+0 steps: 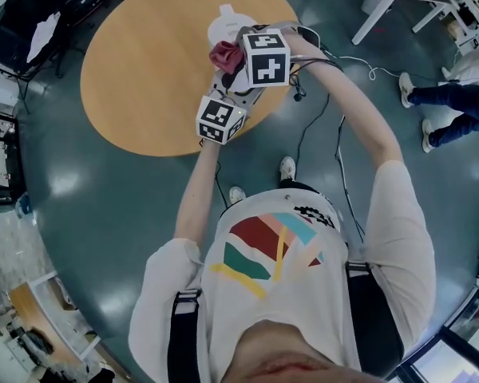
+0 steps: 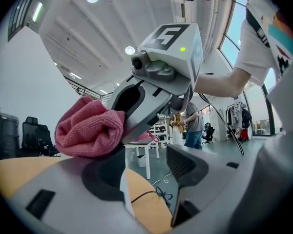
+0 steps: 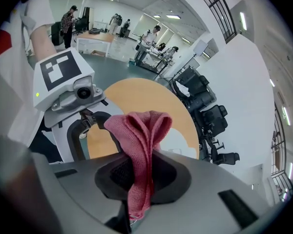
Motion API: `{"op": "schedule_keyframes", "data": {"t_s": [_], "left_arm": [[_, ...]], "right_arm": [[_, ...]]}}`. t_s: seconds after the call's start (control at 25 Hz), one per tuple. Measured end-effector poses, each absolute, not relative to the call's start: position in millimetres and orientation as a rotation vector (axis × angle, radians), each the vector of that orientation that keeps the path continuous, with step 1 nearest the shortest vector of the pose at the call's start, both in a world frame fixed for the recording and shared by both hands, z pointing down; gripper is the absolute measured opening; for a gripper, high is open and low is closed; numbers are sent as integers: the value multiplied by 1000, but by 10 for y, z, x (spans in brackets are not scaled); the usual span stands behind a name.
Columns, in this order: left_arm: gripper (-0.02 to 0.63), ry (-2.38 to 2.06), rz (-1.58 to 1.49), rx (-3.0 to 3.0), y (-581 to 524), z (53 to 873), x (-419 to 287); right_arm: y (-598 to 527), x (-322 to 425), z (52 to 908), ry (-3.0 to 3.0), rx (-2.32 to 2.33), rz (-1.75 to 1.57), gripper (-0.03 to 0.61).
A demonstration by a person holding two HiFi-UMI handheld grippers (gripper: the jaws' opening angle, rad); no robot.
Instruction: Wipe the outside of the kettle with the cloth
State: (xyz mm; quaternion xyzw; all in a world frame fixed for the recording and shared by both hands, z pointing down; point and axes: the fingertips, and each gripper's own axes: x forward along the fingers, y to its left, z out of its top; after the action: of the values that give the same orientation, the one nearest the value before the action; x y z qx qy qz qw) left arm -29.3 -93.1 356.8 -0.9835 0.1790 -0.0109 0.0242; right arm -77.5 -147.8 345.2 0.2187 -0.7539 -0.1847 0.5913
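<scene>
**Cloth clamped and poised just short of the kettle**

Head view: a white, rounded kettle (image 1: pixel 222 27) stands on the round, light-brown wooden table (image 1: pixel 144 86), toward its far side from the person. The right gripper (image 1: pixel 238 61) holds a bunched pink terry cloth (image 1: pixel 223 55) that overlaps the kettle's near edge. Whether the cloth touches the kettle cannot be told from here. The kettle lies straight ahead of this gripper, on the side away from the person. The left gripper (image 1: pixel 230 86) sits closer to the person and behind the right one, so the right is the nearer tool. Seen from above, the kettle appears upright, with its long axis vertical. A small nub on its far rim may be the spout, which would point away from the person, though this is uncertain.

Left gripper view: the left gripper (image 2: pixel 146 175) has its jaws spread apart with nothing between them. Only the table (image 2: pixel 151 208) and a dark cable (image 2: pixel 146 195) on the floor show through the gap. Ahead and above, the right gripper (image 2: pixel 121 125) pinches the cloth (image 2: pixel 88 128). The kettle is not clearly visible.

Right gripper view: the right gripper (image 3: pixel 139 172) has its pads closed on the cloth (image 3: pixel 141 130), which stands up in a fold between them. A pale shape just past the cloth, likely the kettle (image 3: pixel 178 138), rests on the table (image 3: pixel 136 94). The left gripper (image 3: pixel 93 135) faces in from the left, jaws apart.
</scene>
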Motion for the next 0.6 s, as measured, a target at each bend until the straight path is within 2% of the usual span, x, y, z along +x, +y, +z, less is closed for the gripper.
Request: {"op": "schedule_keyframes", "data": {"t_s": [0.44, 0.6], "left_arm": [[301, 556, -53, -3034, -816, 3701, -460], [301, 619, -1, -3019, -878, 3598, -565]], "right_arm": [[-1293, -774, 3538, -1795, 505, -376, 47], [-1408, -694, 3267, -1873, 666, -430, 46]]}}
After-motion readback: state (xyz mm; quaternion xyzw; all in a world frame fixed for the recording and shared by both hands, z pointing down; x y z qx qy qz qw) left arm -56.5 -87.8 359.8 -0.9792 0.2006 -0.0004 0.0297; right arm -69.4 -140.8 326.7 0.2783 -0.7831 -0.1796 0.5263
